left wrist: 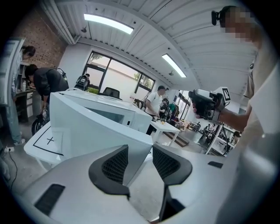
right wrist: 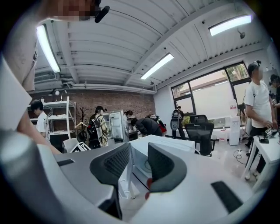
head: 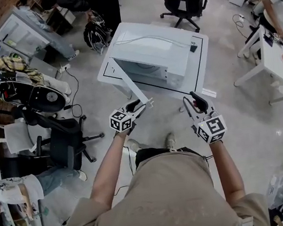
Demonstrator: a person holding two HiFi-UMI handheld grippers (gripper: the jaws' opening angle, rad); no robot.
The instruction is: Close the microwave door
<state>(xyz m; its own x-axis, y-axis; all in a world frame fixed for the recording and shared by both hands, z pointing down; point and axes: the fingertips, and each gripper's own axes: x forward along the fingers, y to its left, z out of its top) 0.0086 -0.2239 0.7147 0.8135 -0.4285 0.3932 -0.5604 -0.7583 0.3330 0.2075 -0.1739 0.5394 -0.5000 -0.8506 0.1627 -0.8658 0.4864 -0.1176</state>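
You are on the approach: the microwave (head: 160,56) sits on the white table (head: 202,58) with its door (head: 129,80) swung wide toward you. Your left gripper (head: 139,106) is at the door's free edge, jaws spread wide with that edge showing in the gap but not pinched, while your right gripper (head: 194,104) hangs off to the right, jaws apart and empty. Next, I judge, you should set the left gripper against the door's outer face and swing it round to the front until it shuts.
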